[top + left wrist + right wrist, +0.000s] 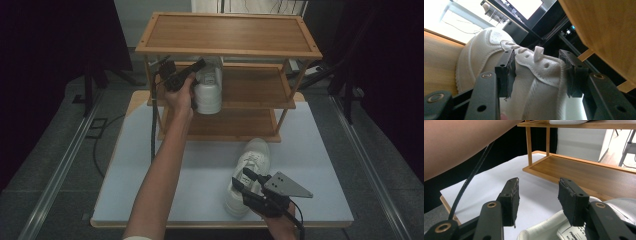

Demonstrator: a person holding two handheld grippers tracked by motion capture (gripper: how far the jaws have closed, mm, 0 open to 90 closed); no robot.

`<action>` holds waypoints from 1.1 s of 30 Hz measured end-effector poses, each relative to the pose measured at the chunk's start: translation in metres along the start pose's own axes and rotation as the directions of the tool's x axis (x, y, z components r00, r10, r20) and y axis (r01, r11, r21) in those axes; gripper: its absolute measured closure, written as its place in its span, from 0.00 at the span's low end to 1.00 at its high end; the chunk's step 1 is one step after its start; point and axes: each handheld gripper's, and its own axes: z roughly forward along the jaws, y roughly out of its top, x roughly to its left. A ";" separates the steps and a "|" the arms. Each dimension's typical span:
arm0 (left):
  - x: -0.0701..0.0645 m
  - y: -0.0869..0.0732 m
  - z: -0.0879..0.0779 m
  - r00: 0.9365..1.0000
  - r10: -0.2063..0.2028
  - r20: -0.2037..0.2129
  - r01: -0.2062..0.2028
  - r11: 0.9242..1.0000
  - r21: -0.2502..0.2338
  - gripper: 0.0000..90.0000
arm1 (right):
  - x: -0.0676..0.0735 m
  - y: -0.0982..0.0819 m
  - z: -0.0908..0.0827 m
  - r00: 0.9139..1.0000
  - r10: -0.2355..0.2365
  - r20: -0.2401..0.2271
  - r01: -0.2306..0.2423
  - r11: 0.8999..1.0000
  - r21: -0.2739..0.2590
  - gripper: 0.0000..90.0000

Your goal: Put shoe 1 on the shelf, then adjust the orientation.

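A white sneaker (207, 87) rests on the middle shelf (257, 85) of a wooden rack, at its left end. My left gripper (200, 70) reaches in at its heel. In the left gripper view the sneaker (481, 52) lies on its side against the wood, and its heel collar sits between the jaws of my left gripper (537, 72), which stand apart without squeezing it. A second white sneaker (252, 157) lies on the white table, toe toward the rack. My right gripper (242, 180) hovers open over its heel; the sneaker's collar (544, 227) shows below the jaws of my right gripper (537, 195).
The rack's top shelf (227, 32) overhangs the left hand closely. The bottom shelf (586, 172) is bare wood. The white table (320, 160) has free surface to the right and left of the near sneaker. A black cable (152, 130) hangs from the left gripper.
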 end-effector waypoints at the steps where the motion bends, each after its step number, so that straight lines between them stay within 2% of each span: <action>1: 0.000 -0.001 -0.001 1.000 -0.007 0.000 0.007 1.000 -0.013 0.54 | 0.001 0.000 0.000 1.000 0.000 0.001 0.000 1.000 0.000 0.57; 4: 0.000 -0.002 -0.010 1.000 0.001 0.008 -0.001 1.000 -0.009 0.54 | 0.002 0.000 0.001 1.000 -0.004 -0.001 0.004 1.000 0.002 0.57; 5: 0.000 -0.003 -0.013 1.000 0.015 0.019 -0.015 1.000 -0.010 0.53 | 0.002 0.000 0.001 1.000 -0.005 -0.002 0.005 1.000 0.002 0.57; 10: 0.000 -0.003 -0.030 0.999 0.035 0.009 -0.035 0.999 -0.018 0.53 | 0.004 0.000 0.001 1.000 -0.010 -0.006 0.010 1.000 0.002 0.57; 13: 0.000 -0.007 -0.045 0.999 0.027 0.020 -0.026 0.999 -0.023 0.52 | 0.005 0.000 0.002 1.000 -0.014 -0.003 0.014 1.000 0.007 0.57; 18: -0.001 -0.009 -0.060 0.999 0.040 0.021 -0.040 0.999 -0.016 0.51 | 0.007 0.001 0.002 1.000 -0.021 -0.005 0.022 1.000 0.007 0.57; 20: -0.001 -0.012 -0.065 0.999 0.050 0.020 -0.050 0.999 -0.011 0.51 | 0.008 0.001 0.003 1.000 -0.022 -0.008 0.022 1.000 0.008 0.57; 21: -0.003 -0.016 -0.073 0.997 0.069 0.026 -0.069 0.998 -0.012 0.51 | 0.009 0.001 0.003 1.000 -0.021 -0.009 0.021 1.000 0.009 0.57; 26: -0.007 -0.023 -0.086 0.994 0.099 0.047 -0.099 0.995 -0.004 0.50 | 0.010 -0.002 0.005 1.000 -0.022 -0.012 0.023 0.999 0.023 0.58; 29: -0.010 -0.030 -0.099 0.989 0.133 0.067 -0.134 0.991 0.008 0.50 | 0.015 -0.004 0.007 0.999 -0.040 -0.023 0.041 0.998 0.037 0.66; 33: -0.012 -0.034 -0.114 0.982 0.173 0.076 -0.175 0.985 0.010 0.48 | 0.019 -0.004 0.008 0.997 -0.058 -0.052 0.061 0.997 0.055 0.81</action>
